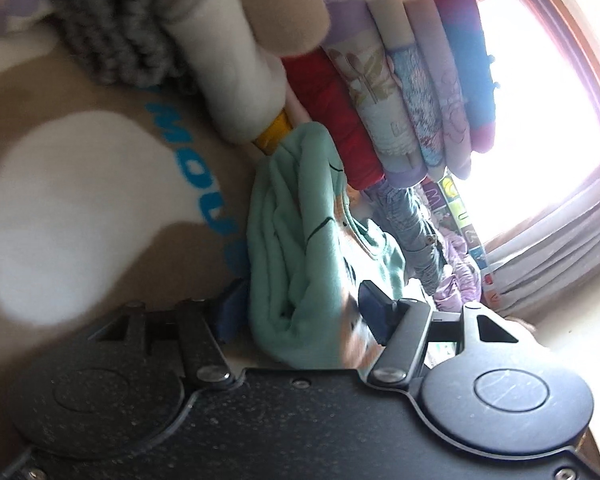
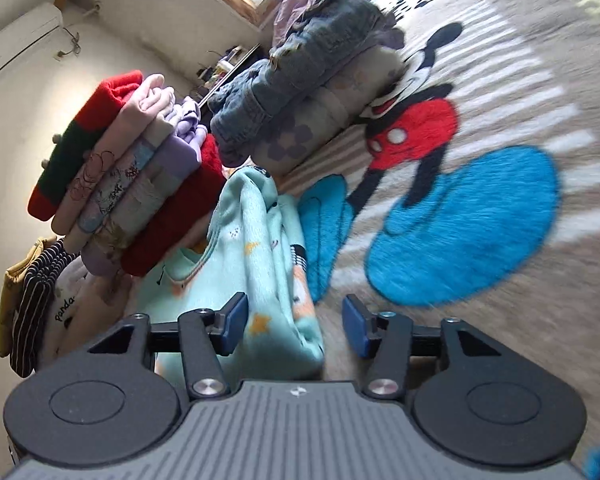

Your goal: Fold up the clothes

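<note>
Lying bunched up on the blanket [image 2: 500,92] is a mint green fleece garment [image 2: 256,240] with little stars and orange animal prints, right beside the stack of folded clothes [image 2: 140,176]. No label readable on it. Writing nearby: a white folded piece [image 2: 66,312] at the left of the right wrist view says "panda", and blue letters [image 1: 196,164] on the blanket look like "MOU", the rest is cut off.

Left gripper [image 1: 300,312]: fingers set fairly narrow with the green fleece pinched between them, cloth bulging out both sides. Right gripper [image 2: 294,320]: fingers spread wide, the left blue pad [image 2: 234,320] touching the fleece edge, the other one [image 2: 356,326] just over bare blanket, nothing gripped.

Blanket is tan plush with a cartoon mouse [image 2: 416,120] in red shorts and big blue shoes. Folded jeans [image 2: 300,76] sit further back. Room has cream walls, an air conditioner [image 2: 18,40] up high, and a bright wood-framed window [image 1: 540,112] with curtains.
</note>
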Action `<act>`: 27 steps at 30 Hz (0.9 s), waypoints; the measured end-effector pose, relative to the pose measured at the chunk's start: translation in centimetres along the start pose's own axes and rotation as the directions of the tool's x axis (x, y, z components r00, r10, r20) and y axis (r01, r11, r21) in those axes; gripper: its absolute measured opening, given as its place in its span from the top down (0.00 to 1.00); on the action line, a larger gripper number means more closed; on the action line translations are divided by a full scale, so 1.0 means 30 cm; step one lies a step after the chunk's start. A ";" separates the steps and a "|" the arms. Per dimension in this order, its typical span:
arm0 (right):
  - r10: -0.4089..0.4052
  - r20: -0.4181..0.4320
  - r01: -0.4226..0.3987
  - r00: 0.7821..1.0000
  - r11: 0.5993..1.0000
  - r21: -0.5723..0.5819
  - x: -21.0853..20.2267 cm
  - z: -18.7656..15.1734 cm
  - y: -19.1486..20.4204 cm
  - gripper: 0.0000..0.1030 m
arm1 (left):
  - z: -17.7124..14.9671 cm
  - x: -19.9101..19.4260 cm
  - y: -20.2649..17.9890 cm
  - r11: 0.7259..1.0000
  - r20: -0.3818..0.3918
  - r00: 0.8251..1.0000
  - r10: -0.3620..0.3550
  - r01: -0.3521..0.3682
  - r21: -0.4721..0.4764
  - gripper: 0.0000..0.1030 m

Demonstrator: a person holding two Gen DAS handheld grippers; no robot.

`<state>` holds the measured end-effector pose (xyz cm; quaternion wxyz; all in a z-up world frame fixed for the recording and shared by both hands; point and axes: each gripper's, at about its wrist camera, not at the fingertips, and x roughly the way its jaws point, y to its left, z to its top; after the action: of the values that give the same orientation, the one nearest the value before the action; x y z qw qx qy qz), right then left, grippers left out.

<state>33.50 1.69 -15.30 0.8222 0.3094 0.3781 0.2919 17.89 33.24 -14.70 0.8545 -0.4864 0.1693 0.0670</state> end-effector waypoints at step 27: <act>-0.236 0.001 0.212 0.972 0.868 -0.449 -0.484 -0.164 0.495 0.00 | -0.115 -0.440 -0.496 0.766 0.117 0.915 0.386 -0.389 0.511 0.00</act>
<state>18.00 2.20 -0.63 0.8889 0.0587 0.3565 0.2817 8.94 23.27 0.38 0.9222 -0.1892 0.2757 0.1943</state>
